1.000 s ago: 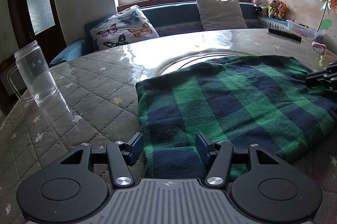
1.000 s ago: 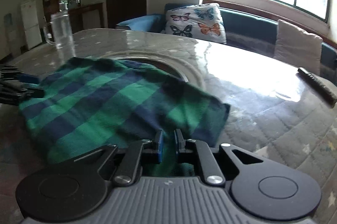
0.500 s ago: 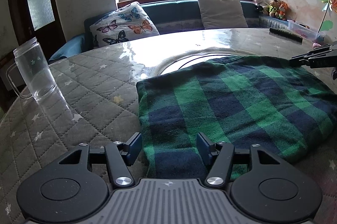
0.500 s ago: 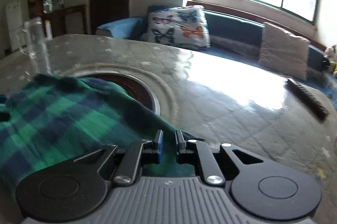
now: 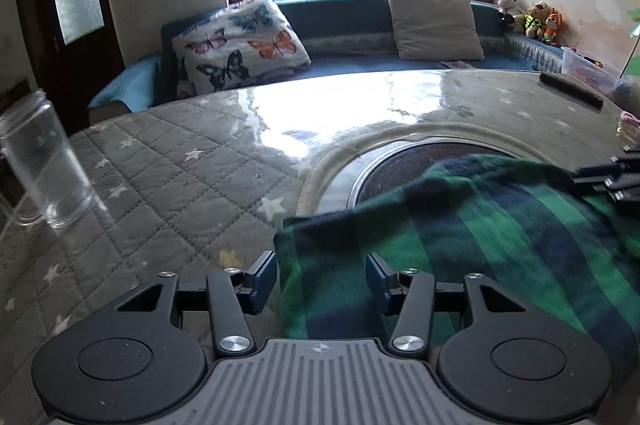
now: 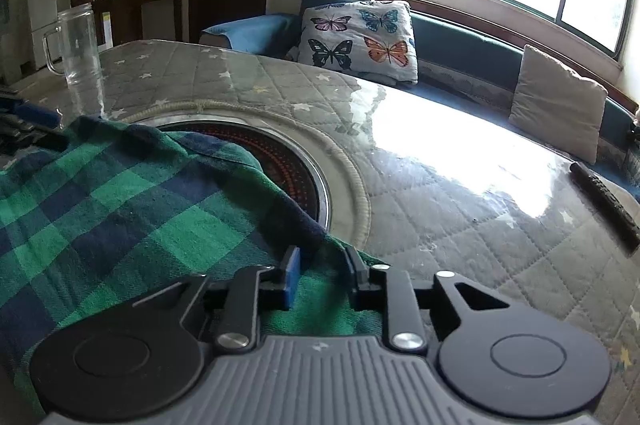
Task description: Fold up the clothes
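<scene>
The table (image 5: 168, 161) in front of me is the biggest thing here, round, covered in a grey quilted cloth with pale stars under a glossy clear sheet, with a round recessed burner (image 6: 288, 169) at its middle. Over the near part of it lies the green and navy plaid garment (image 5: 460, 241), folded into a flat pad whose far edge drapes partly over the burner's rim. My left gripper (image 5: 320, 277) sits at the garment's near left corner; its jaws have just been closing a little but stand apart, one pad off the cloth's edge and the other over the fabric, neither pressing on it. My right gripper (image 6: 320, 273) is at the garment's near right corner; its jaws have just been opening, and a ridge of cloth stands up between them with a gap on either side, so it is let go. A clear glass mug (image 5: 40, 165) stands on the table off to the left, well apart from the garment. A dark remote control (image 6: 604, 205) lies near the table's far right edge.
</scene>
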`<state>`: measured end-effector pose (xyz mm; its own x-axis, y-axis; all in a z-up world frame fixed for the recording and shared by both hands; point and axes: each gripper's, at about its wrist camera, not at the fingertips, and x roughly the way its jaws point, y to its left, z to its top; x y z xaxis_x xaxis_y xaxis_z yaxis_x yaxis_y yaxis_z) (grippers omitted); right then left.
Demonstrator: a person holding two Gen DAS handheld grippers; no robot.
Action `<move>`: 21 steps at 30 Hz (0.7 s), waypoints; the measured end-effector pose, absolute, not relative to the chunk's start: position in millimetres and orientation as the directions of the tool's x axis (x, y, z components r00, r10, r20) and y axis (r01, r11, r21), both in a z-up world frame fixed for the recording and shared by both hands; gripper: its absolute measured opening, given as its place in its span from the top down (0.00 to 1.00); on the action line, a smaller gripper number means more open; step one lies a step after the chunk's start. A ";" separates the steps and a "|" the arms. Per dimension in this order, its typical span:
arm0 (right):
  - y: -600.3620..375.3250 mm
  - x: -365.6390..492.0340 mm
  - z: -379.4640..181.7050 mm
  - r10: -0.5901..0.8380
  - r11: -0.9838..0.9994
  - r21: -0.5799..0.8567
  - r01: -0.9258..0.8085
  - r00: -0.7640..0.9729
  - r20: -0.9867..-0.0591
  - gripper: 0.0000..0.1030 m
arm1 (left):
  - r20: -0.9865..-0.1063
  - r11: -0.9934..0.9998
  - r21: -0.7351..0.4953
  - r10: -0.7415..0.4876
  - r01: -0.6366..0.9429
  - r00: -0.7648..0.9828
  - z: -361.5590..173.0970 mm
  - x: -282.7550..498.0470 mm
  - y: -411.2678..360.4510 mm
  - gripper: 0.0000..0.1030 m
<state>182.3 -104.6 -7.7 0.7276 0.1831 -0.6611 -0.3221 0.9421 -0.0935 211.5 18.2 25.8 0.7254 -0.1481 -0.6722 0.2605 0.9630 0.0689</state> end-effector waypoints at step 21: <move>-67.8 181.6 3.9 0.231 0.913 -0.122 -0.390 0.738 -0.634 0.20 | -0.703 0.938 0.096 -0.173 0.333 0.689 17.6 263.7 -37.2 0.47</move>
